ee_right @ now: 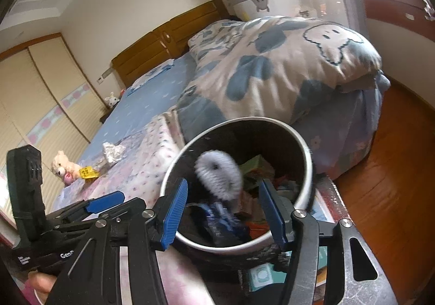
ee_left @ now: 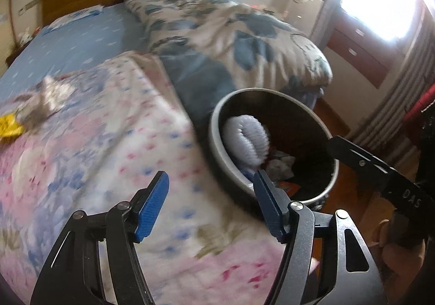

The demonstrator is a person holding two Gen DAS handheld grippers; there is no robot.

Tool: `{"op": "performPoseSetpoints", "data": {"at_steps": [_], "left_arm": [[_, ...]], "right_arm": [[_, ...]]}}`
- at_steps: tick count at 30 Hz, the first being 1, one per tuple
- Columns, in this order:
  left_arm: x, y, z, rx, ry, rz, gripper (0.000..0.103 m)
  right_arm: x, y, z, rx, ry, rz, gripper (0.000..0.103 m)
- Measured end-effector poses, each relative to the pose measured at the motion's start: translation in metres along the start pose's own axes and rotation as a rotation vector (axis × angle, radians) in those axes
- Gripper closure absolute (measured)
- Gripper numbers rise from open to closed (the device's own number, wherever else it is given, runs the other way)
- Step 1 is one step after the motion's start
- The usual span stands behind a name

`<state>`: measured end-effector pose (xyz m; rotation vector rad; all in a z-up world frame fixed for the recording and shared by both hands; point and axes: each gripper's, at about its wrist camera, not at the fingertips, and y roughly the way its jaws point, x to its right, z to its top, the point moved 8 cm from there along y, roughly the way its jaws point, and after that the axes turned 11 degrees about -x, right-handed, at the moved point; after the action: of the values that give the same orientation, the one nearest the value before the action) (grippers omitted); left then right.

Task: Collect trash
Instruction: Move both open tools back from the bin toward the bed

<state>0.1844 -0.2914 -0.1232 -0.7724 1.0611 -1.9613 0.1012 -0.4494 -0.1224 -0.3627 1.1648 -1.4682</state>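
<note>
A round bin (ee_left: 217, 125) with a pale rim and a dark inside stands against the bed's edge, holding wrappers and paper. A white ribbed, fluffy piece (ee_left: 247, 139) lies in its mouth, blurred in the right wrist view (ee_right: 220, 177). My left gripper (ee_left: 210, 177) is open and empty above the flowered blanket, just left of the bin. My right gripper (ee_right: 224, 185) is open over the near rim of the bin (ee_right: 307, 153), with nothing pressed between its pads. On the bed lie a crumpled silver wrapper (ee_right: 112, 153) and a yellow wrapper (ee_right: 87, 172).
A folded blue-and-white quilt (ee_left: 231, 33) fills the bed behind the bin. A small teddy (ee_right: 64, 166) sits beyond the yellow wrapper. Wooden floor (ee_right: 394, 169) runs to the right of the bed. Boxes or books (ee_right: 261, 275) lie under the bin. A person's hand shows at the lower right of the left wrist view.
</note>
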Motion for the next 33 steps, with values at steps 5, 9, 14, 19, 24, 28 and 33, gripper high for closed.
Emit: {"op": "performPoseSetpoints", "data": {"at_steps": [5,9,14,19,24,28,33], "left_arm": [[-0.042,-0.008,-0.015,0.003,-0.073,0.037,0.036],[-0.076,-0.015,-0.027,0.013,-0.131,0.075,0.032],[-0.111,-0.025,-0.040,0.023,-0.188,0.110,0.028],[-0.151,-0.032,-0.053,0.027,-0.261,0.148,0.027],[-0.186,-0.038,-0.058,0.033,-0.326,0.180,0.027],[-0.214,-0.042,-0.058,0.038,-0.371,0.209,0.027],[-0.246,-0.046,-0.056,0.045,-0.417,0.239,0.027]], "right_arm": [[-0.027,0.011,-0.003,-0.014,-0.030,0.033,0.018],[-0.050,0.024,-0.009,-0.035,-0.055,0.059,0.008],[-0.081,0.041,-0.016,-0.072,-0.096,0.080,0.005],[-0.111,0.056,-0.020,-0.096,-0.130,0.107,0.005],[-0.139,0.073,-0.019,-0.116,-0.165,0.134,0.005],[-0.160,0.089,-0.017,-0.128,-0.181,0.155,0.005],[-0.188,0.114,-0.010,-0.153,-0.208,0.185,0.005]]}}
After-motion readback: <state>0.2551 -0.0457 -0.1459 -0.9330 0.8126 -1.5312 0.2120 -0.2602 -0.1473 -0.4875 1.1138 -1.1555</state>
